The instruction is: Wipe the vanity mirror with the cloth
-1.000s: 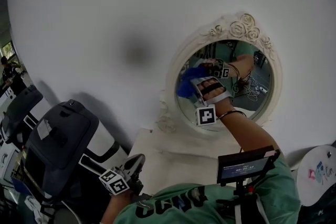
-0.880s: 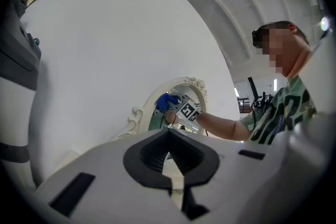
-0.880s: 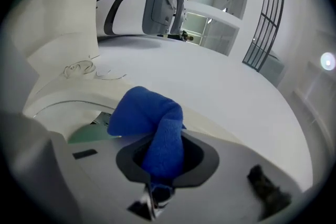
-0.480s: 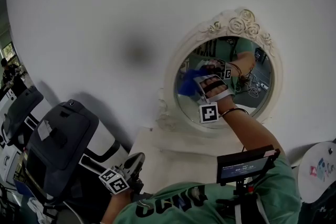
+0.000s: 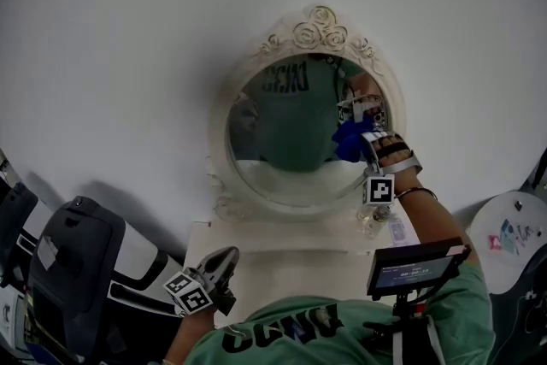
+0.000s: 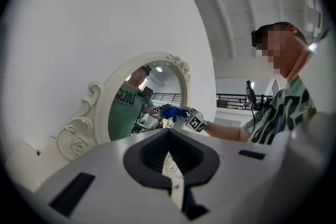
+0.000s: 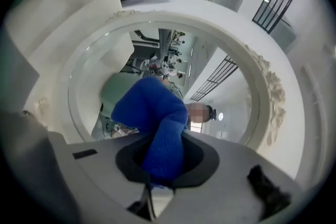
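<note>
The oval vanity mirror (image 5: pixel 282 141) has an ornate white frame (image 5: pixel 312 28) and stands against the white wall. My right gripper (image 5: pixel 355 131) is shut on a blue cloth (image 5: pixel 348 141), and the cloth presses on the glass near its right edge. In the right gripper view the cloth (image 7: pixel 157 128) bulges out of the right gripper (image 7: pixel 163 162) in front of the mirror (image 7: pixel 94 76). My left gripper (image 5: pixel 224 261) hangs low over the vanity top, shut and holding nothing. In the left gripper view the left gripper (image 6: pixel 170 165) faces the mirror (image 6: pixel 126 113) and the cloth (image 6: pixel 173 112).
The white vanity top (image 5: pixel 291 265) runs below the mirror, with a small clear bottle (image 5: pixel 374 222) at its right. A dark exercise machine (image 5: pixel 77 261) stands at the left. A round white object (image 5: pixel 513 244) sits at the right. A small screen (image 5: pixel 419 267) is at the person's chest.
The right gripper has carried the cloth across the glass from the mirror's left part to its right edge. The head view has shifted. The left gripper stays low.
</note>
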A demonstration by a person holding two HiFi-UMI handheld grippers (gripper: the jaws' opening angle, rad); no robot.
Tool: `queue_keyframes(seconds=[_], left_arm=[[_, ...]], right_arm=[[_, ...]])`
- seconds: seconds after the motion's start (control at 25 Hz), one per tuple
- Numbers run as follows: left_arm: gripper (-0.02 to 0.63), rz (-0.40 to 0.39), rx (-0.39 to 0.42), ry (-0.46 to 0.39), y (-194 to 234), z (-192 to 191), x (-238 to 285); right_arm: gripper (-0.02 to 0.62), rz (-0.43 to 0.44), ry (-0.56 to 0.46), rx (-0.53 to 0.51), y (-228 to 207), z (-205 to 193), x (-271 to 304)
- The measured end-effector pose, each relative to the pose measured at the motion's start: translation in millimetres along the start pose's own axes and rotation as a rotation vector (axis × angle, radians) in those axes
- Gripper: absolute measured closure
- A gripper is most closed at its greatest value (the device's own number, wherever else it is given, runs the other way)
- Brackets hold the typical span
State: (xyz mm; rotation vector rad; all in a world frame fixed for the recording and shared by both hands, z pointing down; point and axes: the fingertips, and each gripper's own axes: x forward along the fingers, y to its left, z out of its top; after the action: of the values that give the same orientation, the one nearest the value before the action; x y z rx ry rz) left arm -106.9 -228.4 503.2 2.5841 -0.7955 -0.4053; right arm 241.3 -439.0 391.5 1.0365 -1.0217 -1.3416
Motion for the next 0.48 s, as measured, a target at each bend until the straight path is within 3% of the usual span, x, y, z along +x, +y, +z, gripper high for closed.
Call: queue_keyframes(seconds=[0.12, 0.28, 0.4, 0.48], left_arm=[[0.606, -0.028, -0.002, 0.014, -5.2, -3.7, 12.6], [0.606, -0.031, 0.0, 0.013, -8.5, -5.7, 14.3], [0.606, -0.004, -0.001, -0.002, -5.6, -4.2, 2.3], [0.606, 0.026, -0.002, -0.017, -1.5, -2.2, -10.0]], right_arm=[[0.545, 0.022, 0.078, 0.01, 11.3, -40.7, -6.4], [0.545, 0.04, 0.123, 0.033, 17.5, -57.1, -11.0], [0.545, 0.038, 0.112, 0.06, 9.2, -40.2, -9.8], [0.545, 0.021, 0.036, 0.069, -2.3, -3.3, -6.7]])
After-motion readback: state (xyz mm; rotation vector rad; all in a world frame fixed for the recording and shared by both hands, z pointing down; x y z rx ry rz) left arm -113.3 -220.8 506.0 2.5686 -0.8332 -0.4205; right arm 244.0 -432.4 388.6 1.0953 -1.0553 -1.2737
